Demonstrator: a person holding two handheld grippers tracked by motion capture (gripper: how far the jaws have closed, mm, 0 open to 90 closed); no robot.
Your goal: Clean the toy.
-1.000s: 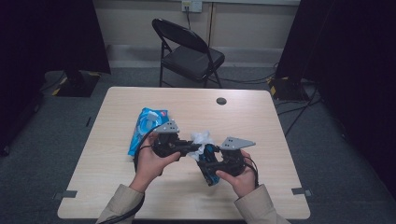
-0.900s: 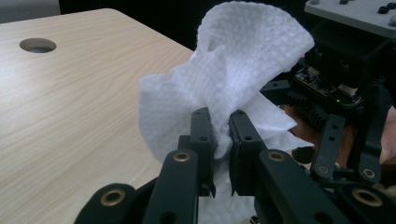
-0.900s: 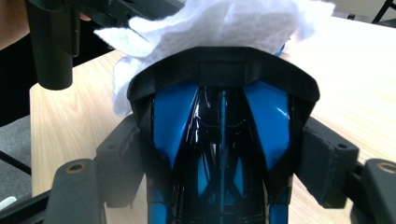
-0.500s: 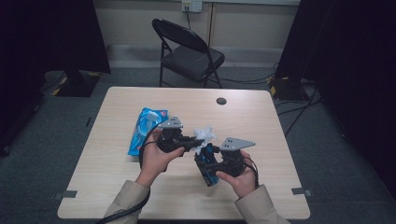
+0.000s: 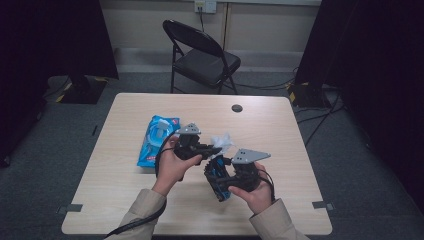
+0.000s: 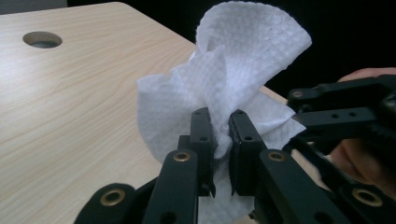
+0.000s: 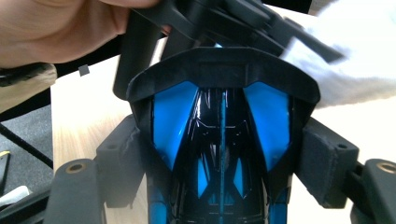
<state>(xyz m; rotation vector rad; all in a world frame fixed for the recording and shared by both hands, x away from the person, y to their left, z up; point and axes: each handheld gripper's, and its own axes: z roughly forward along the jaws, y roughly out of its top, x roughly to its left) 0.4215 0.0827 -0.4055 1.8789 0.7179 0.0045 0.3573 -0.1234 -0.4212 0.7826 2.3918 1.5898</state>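
Jaws of my left gripper [image 6: 219,128] are clamped on a crumpled white wipe [image 6: 224,79], held above the table [image 5: 280,125] near its middle. My right gripper [image 7: 219,154] grips a black-and-blue toy car [image 7: 219,116] just right of it. Left lies the wipes pack [image 5: 155,140].

A recording room or lab: one pale wood desk [image 5: 125,200] on grey carpet, black curtains [image 5: 55,40] at both sides, a folding chair [image 5: 202,57] behind, cables [image 5: 320,115] across the floor, tape marks [image 5: 320,204] at the desk's corners
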